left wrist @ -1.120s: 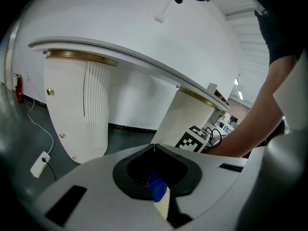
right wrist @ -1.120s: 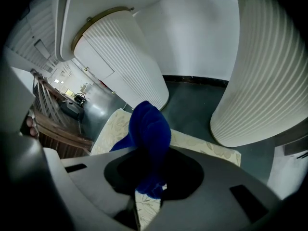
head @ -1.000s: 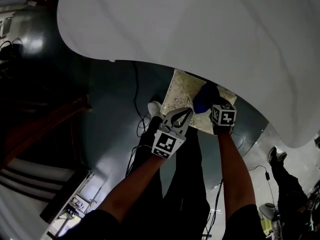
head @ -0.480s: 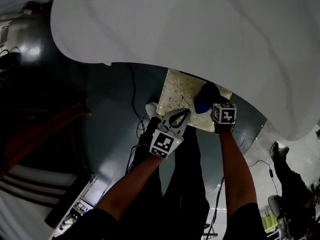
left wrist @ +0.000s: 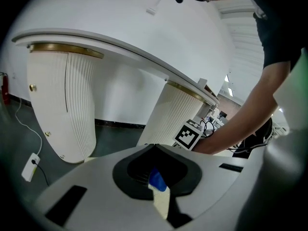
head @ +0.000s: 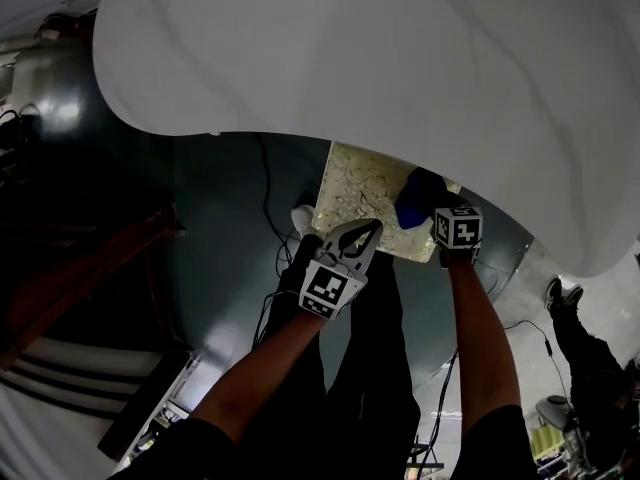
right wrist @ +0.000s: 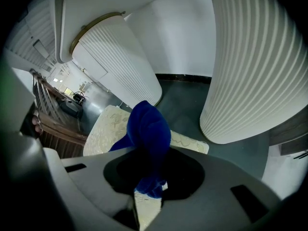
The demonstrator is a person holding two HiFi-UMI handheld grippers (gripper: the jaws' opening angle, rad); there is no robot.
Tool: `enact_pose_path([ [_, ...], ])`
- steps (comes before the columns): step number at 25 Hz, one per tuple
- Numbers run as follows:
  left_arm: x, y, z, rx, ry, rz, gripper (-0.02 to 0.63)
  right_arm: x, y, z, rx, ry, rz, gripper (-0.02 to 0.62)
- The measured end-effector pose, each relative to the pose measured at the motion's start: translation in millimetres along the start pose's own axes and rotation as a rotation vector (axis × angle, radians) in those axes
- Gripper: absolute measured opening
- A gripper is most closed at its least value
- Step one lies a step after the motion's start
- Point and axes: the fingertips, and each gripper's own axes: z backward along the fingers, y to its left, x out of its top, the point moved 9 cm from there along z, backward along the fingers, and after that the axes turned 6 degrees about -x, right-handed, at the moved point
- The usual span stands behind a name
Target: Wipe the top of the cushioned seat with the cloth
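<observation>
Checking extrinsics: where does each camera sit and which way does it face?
Head view: on the person's head, facing steeply down at the cushioned seat; both forearms, legs, left gripper and right gripper show.
Left gripper view: on the left gripper, looking along its shut jaws towards the table pedestals; the right forearm crosses it.
Right gripper view: on the right gripper, looking along its jaws, shut on the cloth, down to the seat.
Shared: head and right gripper views both show cloth and seat.
</observation>
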Motion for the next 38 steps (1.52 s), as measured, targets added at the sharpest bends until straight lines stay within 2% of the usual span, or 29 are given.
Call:
enact_pose_path([
  [11,-2,-1,-5,-0.008,0.026,-0.015,0.017,-11,-30,6,-0.017,0.017,-0.033,0.095],
  [27,1,-20,-17,-0.075,0.031,-0.015,0.017,-18,-48,15,-0.087,0.024,-0.041,0.095],
  [34,-5,-11,-11,-0.059,0.036,-0.011,0.017,-29,-49,-3,-0.187,0.004,0.046,0.095],
  [38,-6,-9,-3,-0.056,0.032,-0.006,0.017,-33,-58,6,-0.255,0.028,-0.029,0.094],
])
